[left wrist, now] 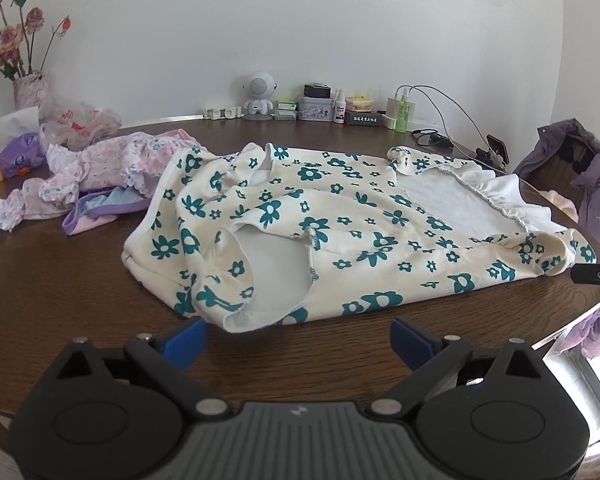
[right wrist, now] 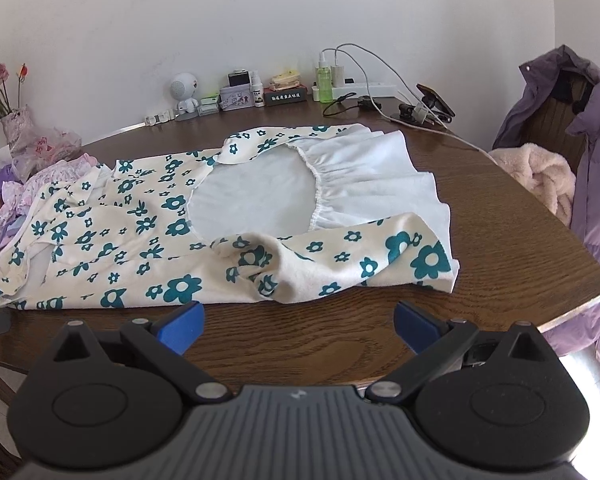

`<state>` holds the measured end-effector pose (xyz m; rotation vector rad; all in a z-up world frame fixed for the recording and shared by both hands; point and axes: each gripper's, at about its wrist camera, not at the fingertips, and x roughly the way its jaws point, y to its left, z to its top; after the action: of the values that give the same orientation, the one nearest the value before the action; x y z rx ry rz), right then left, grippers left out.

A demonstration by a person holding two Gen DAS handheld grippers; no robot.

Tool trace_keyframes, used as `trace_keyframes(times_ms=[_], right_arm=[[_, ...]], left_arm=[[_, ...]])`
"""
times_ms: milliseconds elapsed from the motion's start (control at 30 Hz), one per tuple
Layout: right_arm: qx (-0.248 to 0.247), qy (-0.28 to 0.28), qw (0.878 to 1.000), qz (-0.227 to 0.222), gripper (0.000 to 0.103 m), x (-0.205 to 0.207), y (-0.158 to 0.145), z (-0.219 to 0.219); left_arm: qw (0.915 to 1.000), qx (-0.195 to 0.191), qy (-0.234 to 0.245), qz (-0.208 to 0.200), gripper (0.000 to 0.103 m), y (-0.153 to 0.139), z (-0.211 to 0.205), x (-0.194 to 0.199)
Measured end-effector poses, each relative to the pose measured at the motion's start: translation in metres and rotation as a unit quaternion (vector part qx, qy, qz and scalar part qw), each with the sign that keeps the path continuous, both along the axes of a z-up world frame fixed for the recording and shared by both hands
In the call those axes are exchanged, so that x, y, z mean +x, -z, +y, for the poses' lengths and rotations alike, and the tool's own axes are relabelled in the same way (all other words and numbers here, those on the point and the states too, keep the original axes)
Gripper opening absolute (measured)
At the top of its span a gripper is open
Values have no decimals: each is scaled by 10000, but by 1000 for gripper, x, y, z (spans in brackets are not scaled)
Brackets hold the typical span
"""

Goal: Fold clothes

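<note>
Both the left claw (left wrist: 298, 336) and right claw (right wrist: 298, 326) hang spread and empty before the flowered garment (right wrist: 172, 240) on the bench (right wrist: 320, 344), so a first fold seems due, which calls for pinching its near edge.

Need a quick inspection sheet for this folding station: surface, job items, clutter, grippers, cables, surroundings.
Surface: dark wooden table, bare in front of both grippers.
Job's things: flowered garment spread out, rumpled, white lining showing; pink clothes heap to its left.
Clutter: flower vase, plastic bag, toy robot, tin, green bottle along the wall.
Grippers: left gripper and right gripper both open, holding nothing.
Cables: white charger cable, black cable, phone.
Surroundings: purple jacket on a chair, white wall.
</note>
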<state>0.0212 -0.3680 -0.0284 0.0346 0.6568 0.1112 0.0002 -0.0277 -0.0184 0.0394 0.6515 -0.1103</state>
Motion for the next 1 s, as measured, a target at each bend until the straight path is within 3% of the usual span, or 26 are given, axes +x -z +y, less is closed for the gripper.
trace_keyframes(times_ms=[200,300,400,467,600,700,767,800,900,933,1000], right_arm=[[-1100,-805,9901,-325,102,7,-5,-7],[-1807,-1524,9712,-294,97,12,-6,-3],[-2402,-2026,9493,-105,84,22,-3,0],[-2542,-2307,9392,51,74,29,-3,2],[-2610,-2702,9265,225,72,45,-1,0],[-2486,-2921,9231,285,68,57,2,-6],[-2538,-3034,9179,322,60,63,4,-6],[-2546,-3127,9144,347,58,65,4,-6],[-2574,-3302,9073,396,44,69,5,-3],[-2587,-3352,9050,412,33,71,6,-2],[-2528,-3401,9048,424,19,70,5,-2]], left_arm=[[9953,795,530,162,85,0,6,10],[9863,1331,941,258,78,0,4,13],[9751,1704,1367,384,70,-1,4,18],[9665,1991,1552,456,65,-1,4,23],[9458,2502,2004,518,61,-1,5,30],[9327,2752,2273,519,52,-2,4,35],[9244,2892,2437,496,41,-1,2,36],[9218,2934,2486,500,37,0,2,37],[9191,2920,2598,498,13,1,2,39],[9206,2869,2602,494,6,1,3,39],[9234,2773,2611,486,3,-1,4,39]])
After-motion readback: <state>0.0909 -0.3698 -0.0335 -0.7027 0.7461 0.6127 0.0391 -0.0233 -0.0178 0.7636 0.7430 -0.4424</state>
